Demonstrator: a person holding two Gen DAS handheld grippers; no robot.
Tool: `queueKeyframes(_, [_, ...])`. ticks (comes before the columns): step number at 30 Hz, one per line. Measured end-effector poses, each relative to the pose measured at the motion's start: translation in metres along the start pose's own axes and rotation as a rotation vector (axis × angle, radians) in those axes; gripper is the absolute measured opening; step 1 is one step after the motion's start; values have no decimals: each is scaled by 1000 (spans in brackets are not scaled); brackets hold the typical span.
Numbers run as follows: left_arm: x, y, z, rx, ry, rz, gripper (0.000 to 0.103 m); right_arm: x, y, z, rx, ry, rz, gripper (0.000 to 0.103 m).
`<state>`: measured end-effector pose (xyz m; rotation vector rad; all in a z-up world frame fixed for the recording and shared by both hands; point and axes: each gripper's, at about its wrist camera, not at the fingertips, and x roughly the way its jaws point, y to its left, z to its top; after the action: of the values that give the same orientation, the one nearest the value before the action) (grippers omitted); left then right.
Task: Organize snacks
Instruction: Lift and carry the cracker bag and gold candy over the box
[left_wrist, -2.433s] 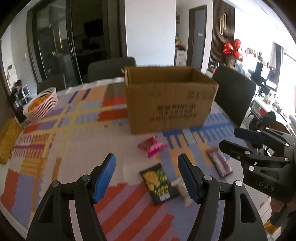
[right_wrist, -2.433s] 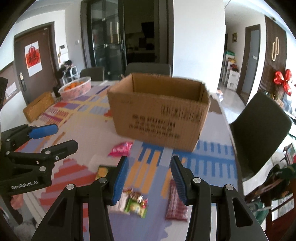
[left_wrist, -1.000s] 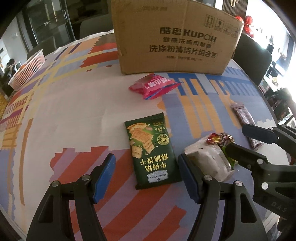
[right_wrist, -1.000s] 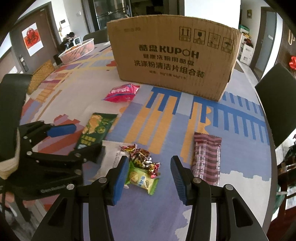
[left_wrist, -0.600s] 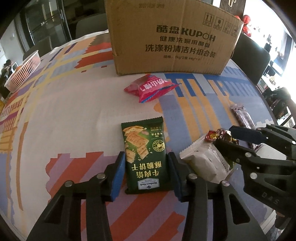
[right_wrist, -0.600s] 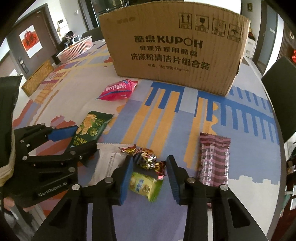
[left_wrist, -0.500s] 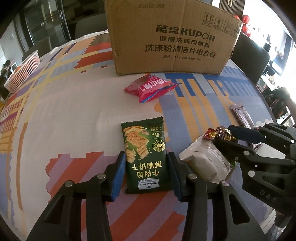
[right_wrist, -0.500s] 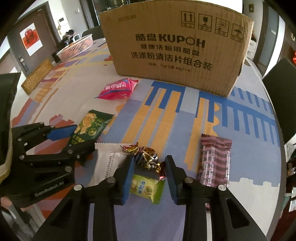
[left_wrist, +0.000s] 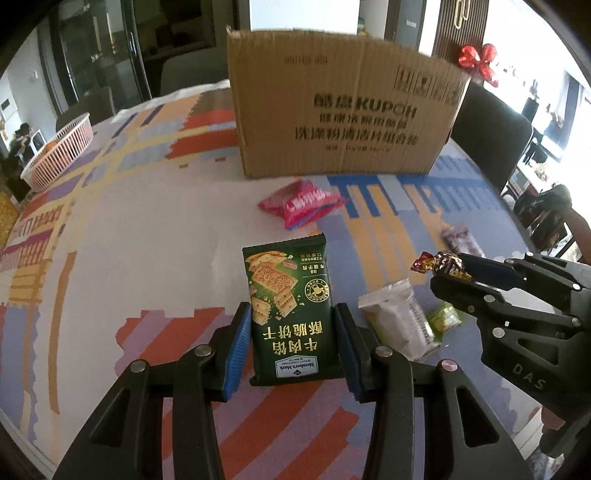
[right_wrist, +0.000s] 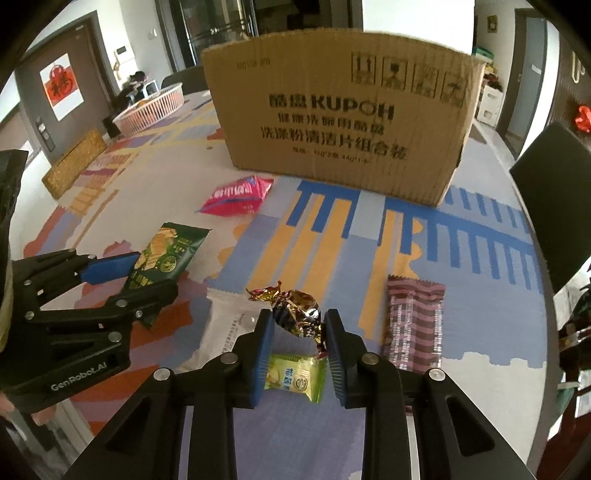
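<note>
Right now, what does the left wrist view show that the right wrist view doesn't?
Only the left wrist view: the left gripper gripping the green cracker packet from behind.
Only the right wrist view: the right gripper closing on the foil candy, and the whole brown bar.
Both: cardboard box, pink packet, white packet.

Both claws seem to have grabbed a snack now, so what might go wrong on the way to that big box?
The gold foil candy sits at the very tips of the right gripper, whose jaws are closing; crinkly foil might slip out. The left gripper pinches only the lower end of the green cracker packet, so it may droop or twist. The cardboard box has tall walls, and a low carry could bump them.
</note>
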<state>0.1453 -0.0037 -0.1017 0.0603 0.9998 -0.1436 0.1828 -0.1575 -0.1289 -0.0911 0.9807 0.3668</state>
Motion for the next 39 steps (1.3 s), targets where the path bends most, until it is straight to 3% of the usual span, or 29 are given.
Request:
queueKeyframes(26, [-93, -6, 84, 23, -324, -24, 44, -91, -13, 66, 64, -308, -28, 29])
queueKeyframes(34, [-104, -10, 120, 37, -382, -23, 44, -110, -28, 101, 101, -394, -43, 29])
queueKeyframes(39, [-99, -11, 140, 44, -377, -43, 44, -110, -37, 123, 117, -399, -30, 29])
